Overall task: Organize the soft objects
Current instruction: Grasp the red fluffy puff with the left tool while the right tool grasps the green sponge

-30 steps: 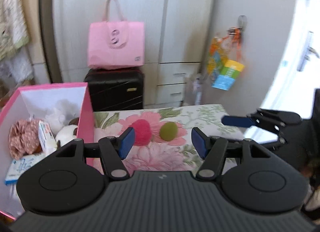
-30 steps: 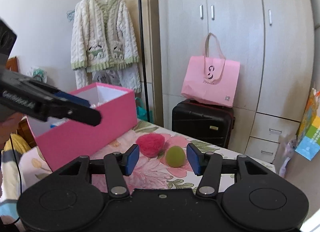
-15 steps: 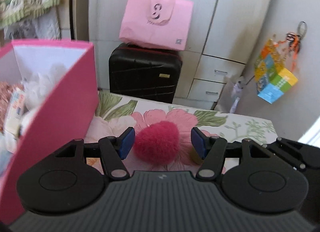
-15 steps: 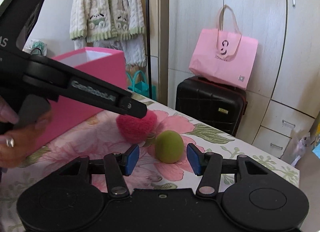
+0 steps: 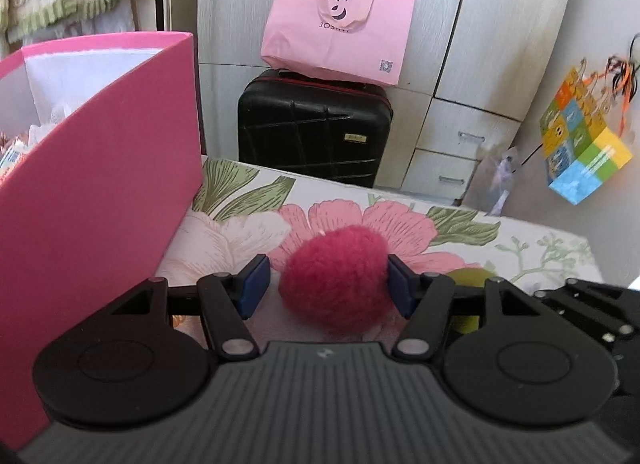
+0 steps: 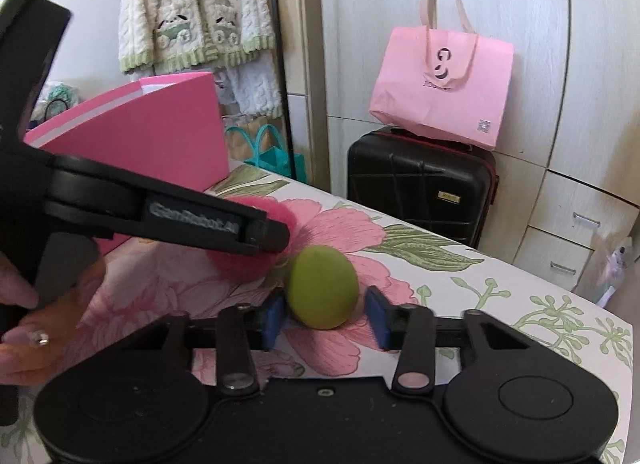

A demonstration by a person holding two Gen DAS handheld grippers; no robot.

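Where the left wrist view looks along the left gripper (image 5: 327, 284), a fuzzy pink pompom (image 5: 334, 278) sits on the floral cloth (image 5: 400, 219) between spread fingers, beside a pink box (image 5: 100, 183). In the right wrist view, the right gripper (image 6: 325, 318) brackets a green ball (image 6: 322, 287), fingers apart, unclamped.

— Left gripper (image 5: 327, 283)?
— Lower centre of its frame, jaws parted.
— Right gripper (image 6: 326, 316)?
— Lower centre too, jaws apart. A hand (image 6: 36, 328) shows lower left.
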